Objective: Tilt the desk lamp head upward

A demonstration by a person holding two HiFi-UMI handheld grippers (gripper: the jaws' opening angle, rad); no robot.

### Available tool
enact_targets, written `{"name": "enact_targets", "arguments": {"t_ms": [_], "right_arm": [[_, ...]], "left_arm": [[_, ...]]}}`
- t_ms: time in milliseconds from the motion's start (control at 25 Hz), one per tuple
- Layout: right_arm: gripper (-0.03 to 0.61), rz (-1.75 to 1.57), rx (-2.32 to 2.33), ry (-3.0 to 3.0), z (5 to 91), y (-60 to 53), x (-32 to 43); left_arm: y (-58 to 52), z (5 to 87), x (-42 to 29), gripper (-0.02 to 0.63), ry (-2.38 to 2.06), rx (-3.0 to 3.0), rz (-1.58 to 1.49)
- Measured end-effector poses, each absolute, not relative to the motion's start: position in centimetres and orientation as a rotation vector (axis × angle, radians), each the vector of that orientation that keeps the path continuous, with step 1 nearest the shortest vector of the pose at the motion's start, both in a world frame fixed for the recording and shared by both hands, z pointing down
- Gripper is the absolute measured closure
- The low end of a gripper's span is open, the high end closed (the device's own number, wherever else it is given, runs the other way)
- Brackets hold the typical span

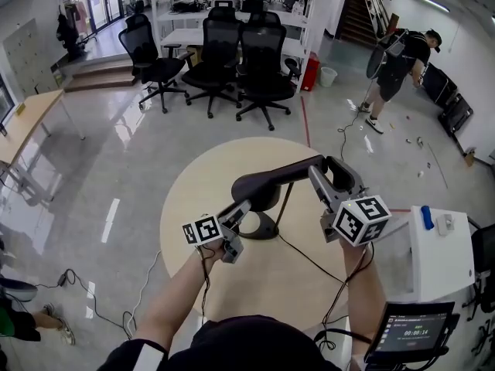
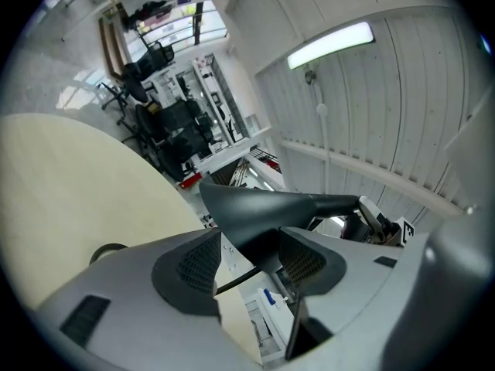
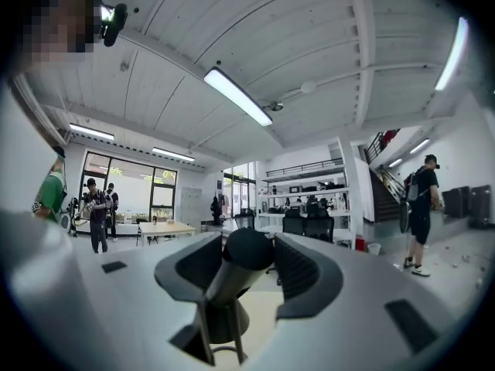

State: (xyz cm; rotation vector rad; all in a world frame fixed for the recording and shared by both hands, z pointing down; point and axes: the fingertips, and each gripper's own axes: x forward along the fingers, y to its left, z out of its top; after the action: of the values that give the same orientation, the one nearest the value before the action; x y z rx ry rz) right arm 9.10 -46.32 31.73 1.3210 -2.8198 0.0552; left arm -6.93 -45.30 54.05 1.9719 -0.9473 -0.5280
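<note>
Desk lamp head (image 1: pixel 267 182), a long black bar that widens toward its near end, sits roughly level above the round pale bench (image 1: pixel 193 207), carried on a thin stem over the lamp base (image 1: pixel 261 227), which rests near the middle of the bench top. The left tool (image 1: pixel 238 216) comes up from below at the wide end. In the left gripper view its jaws stand apart with the dark wedge of the head (image 2: pixel 259 207) between them: one pad (image 2: pixel 305 260) lies against the head, while a thin gap shows beside the other pad (image 2: pixel 197 263). The right tool (image 1: pixel 325 178) is at the opposite, narrow end. In the right gripper view its jaws sit close on both sides of the rounded black tip (image 3: pixel 246 252), holding it, with the stem and base showing lower down between them. A black cable (image 1: pixel 309 260) runs from the base across the bench toward the person's side. Beyond the bench, black office chairs (image 1: pixel 263 60) are grouped on the shiny floor, and a person (image 1: pixel 398 64) stands well off at the far right by the stairs.
</note>
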Motion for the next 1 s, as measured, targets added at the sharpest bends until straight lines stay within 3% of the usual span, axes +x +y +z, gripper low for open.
{"name": "enact_targets", "arguments": {"t_ms": [1000], "right_arm": [[0.370, 0.200, 1.308, -2.946, 33.4, -45.4, 11.0]], "left_arm": [[-45.8, 53.0, -8.0, 0.373, -1.039, 2.067, -0.422]]}}
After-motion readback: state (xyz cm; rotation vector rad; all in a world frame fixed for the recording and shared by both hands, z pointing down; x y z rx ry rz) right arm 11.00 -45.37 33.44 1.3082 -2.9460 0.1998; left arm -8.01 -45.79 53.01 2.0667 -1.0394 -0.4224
